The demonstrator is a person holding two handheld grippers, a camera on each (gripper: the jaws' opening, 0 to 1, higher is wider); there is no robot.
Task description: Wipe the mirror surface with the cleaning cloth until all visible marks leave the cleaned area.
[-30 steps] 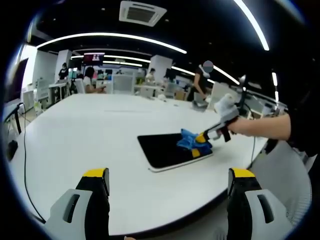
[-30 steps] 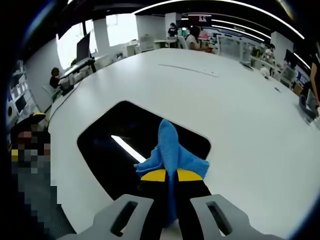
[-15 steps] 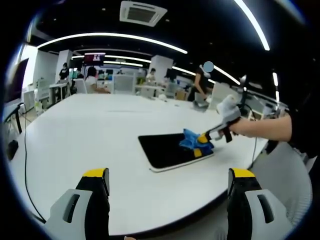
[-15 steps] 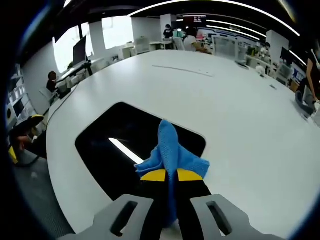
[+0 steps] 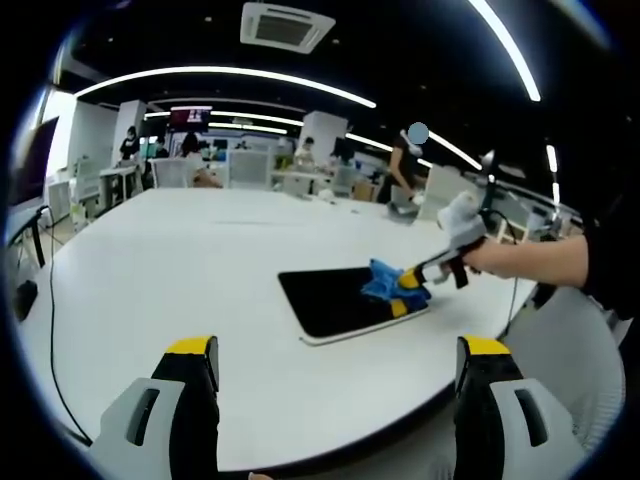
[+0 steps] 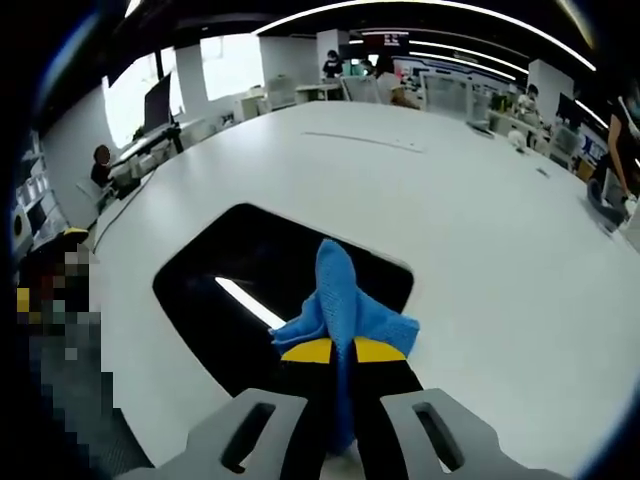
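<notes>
A dark rectangular mirror (image 5: 335,300) (image 6: 250,290) lies flat on the white table (image 5: 180,260) (image 6: 470,220), reflecting a ceiling light strip. A blue cleaning cloth (image 6: 345,305) (image 5: 385,282) rests on the mirror's near right part. My right gripper (image 6: 337,352) is shut on the cloth, and in the left gripper view that right gripper (image 5: 412,282) is held by a hand coming in from the right. My left gripper (image 5: 335,350) hangs open above the near table edge, well short of the mirror, with nothing between its jaws.
The big white table stretches far behind the mirror. A dark cable (image 5: 48,330) runs along its left edge. Desks, chairs and several people stand in the office beyond. A person's arm (image 5: 530,255) reaches in from the right.
The cloth and right gripper have shifted slightly rightward across the mirror in the left gripper view. The left gripper has stayed in place.
</notes>
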